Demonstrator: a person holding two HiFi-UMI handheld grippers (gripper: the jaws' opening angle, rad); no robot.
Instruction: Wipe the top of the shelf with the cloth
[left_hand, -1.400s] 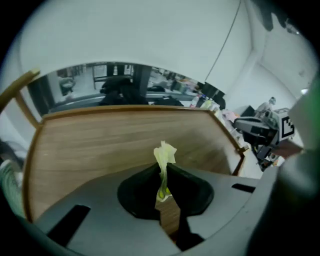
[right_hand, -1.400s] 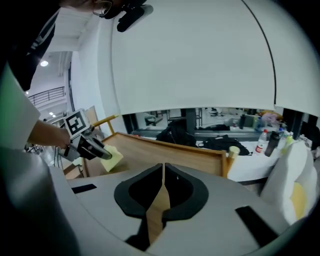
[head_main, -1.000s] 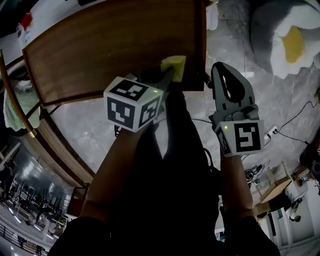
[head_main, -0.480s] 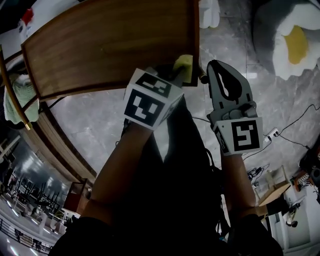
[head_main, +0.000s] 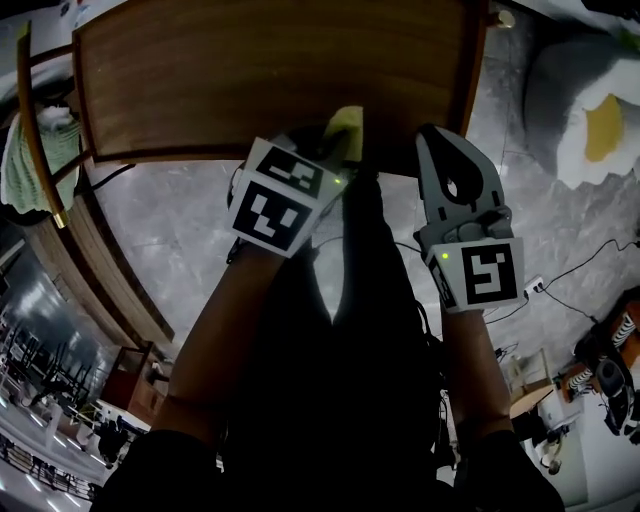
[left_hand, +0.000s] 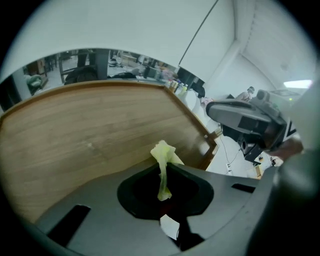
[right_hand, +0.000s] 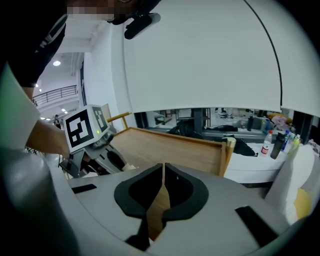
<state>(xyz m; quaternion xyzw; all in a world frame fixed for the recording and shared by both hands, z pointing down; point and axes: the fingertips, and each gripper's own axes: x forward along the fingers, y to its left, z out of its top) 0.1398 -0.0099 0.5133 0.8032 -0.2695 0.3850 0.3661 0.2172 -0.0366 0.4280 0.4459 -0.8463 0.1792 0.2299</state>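
The shelf's wooden top (head_main: 270, 80) fills the upper head view, and its grain shows in the left gripper view (left_hand: 90, 140) and the right gripper view (right_hand: 170, 147). My left gripper (head_main: 335, 150) is shut on a yellow-green cloth (head_main: 345, 128), which sits at the top's near edge. In the left gripper view the cloth (left_hand: 162, 160) stands pinched between the jaws. My right gripper (head_main: 450, 165) is shut and holds nothing; it hovers at the near edge, right of the cloth. Its closed jaws (right_hand: 163, 172) meet in a thin line.
A raised wooden rim (head_main: 472, 85) bounds the top on the right. A side rail with a green-white towel (head_main: 22, 160) hangs at the left. A white and yellow cushion (head_main: 600, 120) lies on the grey floor at right. Cables (head_main: 560, 275) trail on the floor.
The left gripper with the cloth slid right along the near edge, then back left towards the middle. The right gripper stayed beside the edge.
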